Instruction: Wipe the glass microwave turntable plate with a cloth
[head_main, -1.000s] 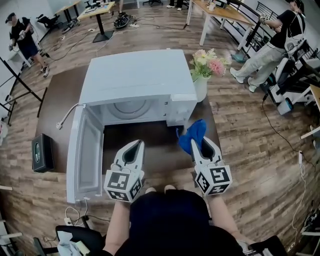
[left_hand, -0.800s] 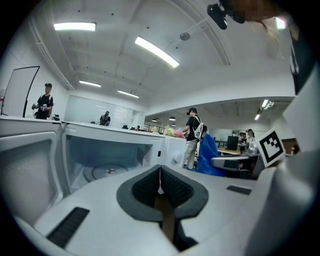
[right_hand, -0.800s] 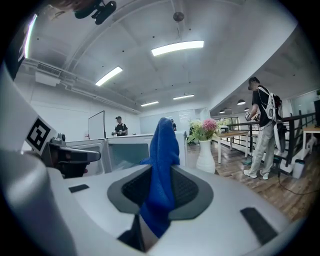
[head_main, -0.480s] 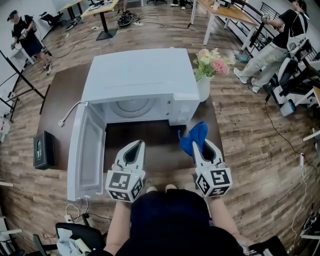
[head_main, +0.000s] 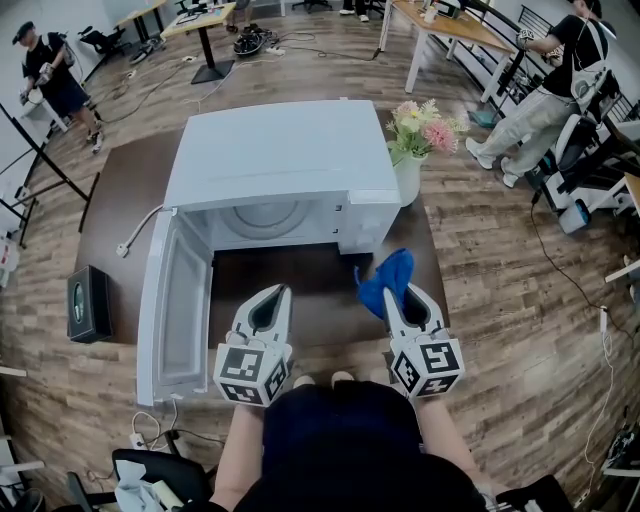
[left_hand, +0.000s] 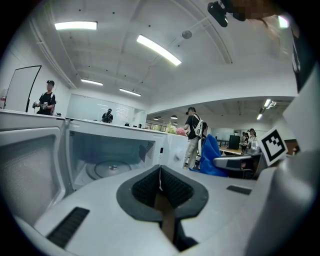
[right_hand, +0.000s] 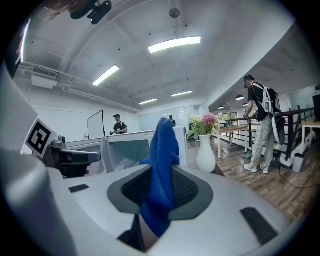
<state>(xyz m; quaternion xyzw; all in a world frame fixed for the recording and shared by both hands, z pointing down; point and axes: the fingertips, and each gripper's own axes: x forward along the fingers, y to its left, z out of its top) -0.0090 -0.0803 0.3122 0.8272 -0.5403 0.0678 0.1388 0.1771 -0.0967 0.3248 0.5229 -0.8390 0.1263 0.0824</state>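
A white microwave (head_main: 275, 165) stands on a dark table with its door (head_main: 172, 305) swung open to the left. The glass turntable plate (head_main: 266, 215) lies flat inside the cavity, also seen as a pale disc (left_hand: 107, 169) in the left gripper view. My left gripper (head_main: 278, 293) hovers in front of the opening, shut with nothing between its jaws. My right gripper (head_main: 391, 293) is level with it on the right, shut on a blue cloth (head_main: 388, 276) that sticks up past the fingertips (right_hand: 162, 165).
A white vase of flowers (head_main: 410, 150) stands right of the microwave. A small black box (head_main: 86, 303) sits at the table's left edge, and the microwave's cord (head_main: 135, 230) trails on the table. People stand at desks in the far room (head_main: 545, 85).
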